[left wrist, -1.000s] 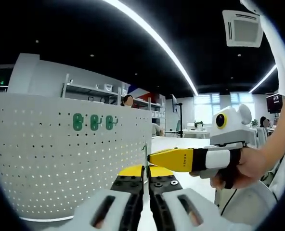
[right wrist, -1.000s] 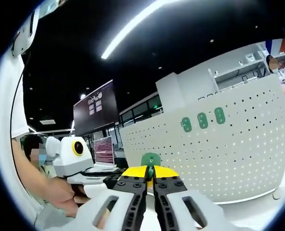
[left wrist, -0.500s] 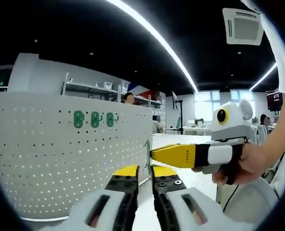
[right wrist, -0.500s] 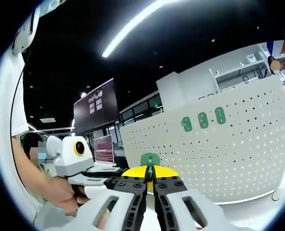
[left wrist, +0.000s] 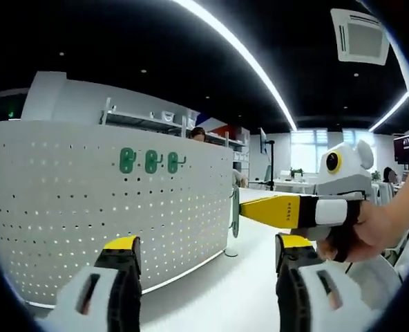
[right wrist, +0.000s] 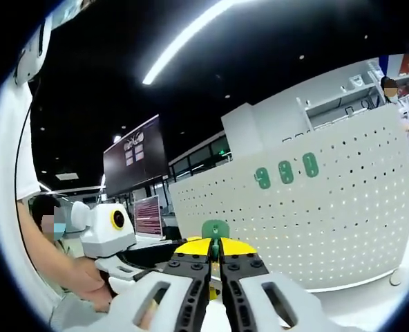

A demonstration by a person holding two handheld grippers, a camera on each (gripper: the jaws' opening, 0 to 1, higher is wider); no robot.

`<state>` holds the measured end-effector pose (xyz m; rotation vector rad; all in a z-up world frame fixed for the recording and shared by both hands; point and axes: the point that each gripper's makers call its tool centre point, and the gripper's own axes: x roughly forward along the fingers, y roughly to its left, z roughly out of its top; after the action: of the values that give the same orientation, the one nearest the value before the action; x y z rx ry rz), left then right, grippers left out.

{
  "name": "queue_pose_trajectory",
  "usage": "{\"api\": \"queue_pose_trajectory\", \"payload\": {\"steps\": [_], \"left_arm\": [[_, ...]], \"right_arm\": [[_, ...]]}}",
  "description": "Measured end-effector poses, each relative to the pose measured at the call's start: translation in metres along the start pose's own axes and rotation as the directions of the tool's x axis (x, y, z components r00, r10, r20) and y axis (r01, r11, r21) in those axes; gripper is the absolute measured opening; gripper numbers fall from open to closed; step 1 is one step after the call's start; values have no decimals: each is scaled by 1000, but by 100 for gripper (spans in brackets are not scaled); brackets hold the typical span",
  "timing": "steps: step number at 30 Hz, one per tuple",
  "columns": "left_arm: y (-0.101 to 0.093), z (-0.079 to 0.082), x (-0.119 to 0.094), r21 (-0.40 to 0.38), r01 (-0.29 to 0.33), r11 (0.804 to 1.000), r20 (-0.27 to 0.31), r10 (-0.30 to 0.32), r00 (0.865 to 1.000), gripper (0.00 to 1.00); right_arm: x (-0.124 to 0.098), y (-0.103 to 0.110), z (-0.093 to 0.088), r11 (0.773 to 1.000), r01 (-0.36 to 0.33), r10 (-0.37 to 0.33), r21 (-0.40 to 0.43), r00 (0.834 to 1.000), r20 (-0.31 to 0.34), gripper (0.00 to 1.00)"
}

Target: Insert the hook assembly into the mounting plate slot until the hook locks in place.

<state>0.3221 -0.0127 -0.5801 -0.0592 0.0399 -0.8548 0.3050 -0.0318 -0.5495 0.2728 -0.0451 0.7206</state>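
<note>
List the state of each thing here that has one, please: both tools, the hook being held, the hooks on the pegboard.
Left tool: open, holding nothing.
Right tool: shut on the green hook.
Green hook: upright between the tips, not yet in the pegboard.
Three mounted hooks: hanging in a row on the pegboard.

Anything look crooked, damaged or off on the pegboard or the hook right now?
Nothing stands out. Three green hooks sit in an even row on the white pegboard, which looks intact. The right gripper is shut on a fourth green hook, held clear of the board. The left gripper is open.
</note>
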Motion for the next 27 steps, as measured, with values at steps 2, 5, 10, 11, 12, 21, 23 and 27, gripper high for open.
{"api": "queue_pose_trajectory", "payload": {"steps": [2,5,10,11,12,21,23,27], "left_arm": [[-1,-1,0,16,0,1000,-7,0,1000,82],[-2,-1,0,15,4,1000,-8,-4,1000,81],[0,-1,0,9,-1,1000,-8,1,1000,81],[0,-1,0,10,-3,1000,-9,3,1000,81],[0,-1,0,11,-4,1000,-10,4,1000,80],[0,0,-2,8,-7,1000,-10,7,1000,81],[1,0,-2,10,-9,1000,-11,9,1000,81],[4,-1,-3,11,-15,1000,-13,15,1000,81]], "right_arm": [[0,0,0,1000,1,-1,-18,1000,-8,1],[1,-1,0,1000,4,-4,-26,1000,-11,1],[-1,-9,-2,971,59,-74,-231,996,-57,1],[0,-8,-1,975,58,-71,-216,996,-51,1],[0,-9,0,974,58,-70,-217,996,-47,1],[-1,-17,-2,970,87,-103,-228,993,-61,2],[-1,-19,0,969,93,-109,-227,992,-58,2],[0,-30,5,976,121,-131,-180,990,-46,2]]}}
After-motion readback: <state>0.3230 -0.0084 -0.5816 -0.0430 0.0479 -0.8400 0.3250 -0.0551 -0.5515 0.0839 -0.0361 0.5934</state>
